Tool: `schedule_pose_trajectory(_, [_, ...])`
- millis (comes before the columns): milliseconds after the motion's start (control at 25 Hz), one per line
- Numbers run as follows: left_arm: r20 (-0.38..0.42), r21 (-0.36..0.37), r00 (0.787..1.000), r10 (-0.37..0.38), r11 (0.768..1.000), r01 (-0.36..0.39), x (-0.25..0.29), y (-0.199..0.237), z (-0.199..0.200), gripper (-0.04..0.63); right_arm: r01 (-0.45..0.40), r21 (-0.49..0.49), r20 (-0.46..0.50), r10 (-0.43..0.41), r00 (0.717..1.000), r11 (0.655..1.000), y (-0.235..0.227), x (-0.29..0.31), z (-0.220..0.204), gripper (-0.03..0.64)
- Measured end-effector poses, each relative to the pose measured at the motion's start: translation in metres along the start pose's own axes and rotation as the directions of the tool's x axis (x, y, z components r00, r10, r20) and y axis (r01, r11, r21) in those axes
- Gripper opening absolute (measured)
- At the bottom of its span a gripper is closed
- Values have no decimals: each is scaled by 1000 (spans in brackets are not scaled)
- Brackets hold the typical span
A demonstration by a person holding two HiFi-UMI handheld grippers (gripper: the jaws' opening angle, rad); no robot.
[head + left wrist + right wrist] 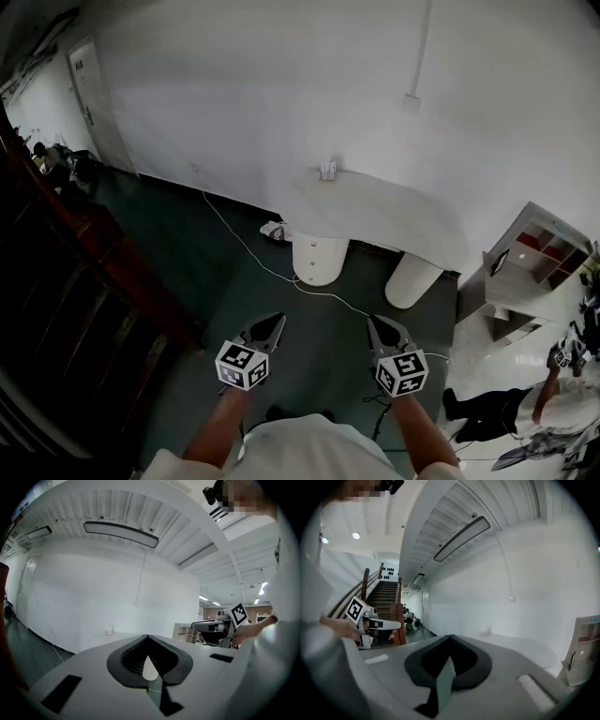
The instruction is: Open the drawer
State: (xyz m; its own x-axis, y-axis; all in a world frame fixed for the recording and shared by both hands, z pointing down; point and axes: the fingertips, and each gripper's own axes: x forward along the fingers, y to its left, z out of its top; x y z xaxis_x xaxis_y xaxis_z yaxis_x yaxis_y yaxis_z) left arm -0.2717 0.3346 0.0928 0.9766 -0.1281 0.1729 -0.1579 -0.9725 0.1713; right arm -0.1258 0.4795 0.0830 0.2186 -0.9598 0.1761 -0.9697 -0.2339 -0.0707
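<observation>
Left tongs point(277, 320): the jaws are together at the tips with nothing between them, confirmed in the left gripper view point(148, 638). Right tongs point(372, 322): the jaws are likewise together and empty, as the right gripper view point(450, 637) shows. I hold both out over the dark floor point(178, 234), side by side and apart from each other.

I cannot pick out the drawer in any view. The only storage furniture in sight is a white shelf unit point(539, 253) at the right, well apart from both tongs and partly cut off by the frame edge; its fronts are too small to read.

A white table point(375, 211) stands against the wall ahead. A small item point(328, 171) at its back edge is too small to identify.
</observation>
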Motion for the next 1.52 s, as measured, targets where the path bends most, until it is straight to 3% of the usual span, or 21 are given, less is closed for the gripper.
schedule_pose_trajectory(480, [-10,9,1000,21,1000,-21,10,-21,-4,6,-13,26,12,12,1000,1000,-21,-8,-3,11])
schedule_pose_trajectory(1000, [-34,-23,995,94,995,-95,38,-43,-26,6,-77,15,1,77,997,997,-66,-15,-19,11])
schedule_pose_trajectory(1520, [-55,-37,986,160,986,-162,68,-29,-39,8,-118,18,-26,119,993,993,-101,11,-32,11])
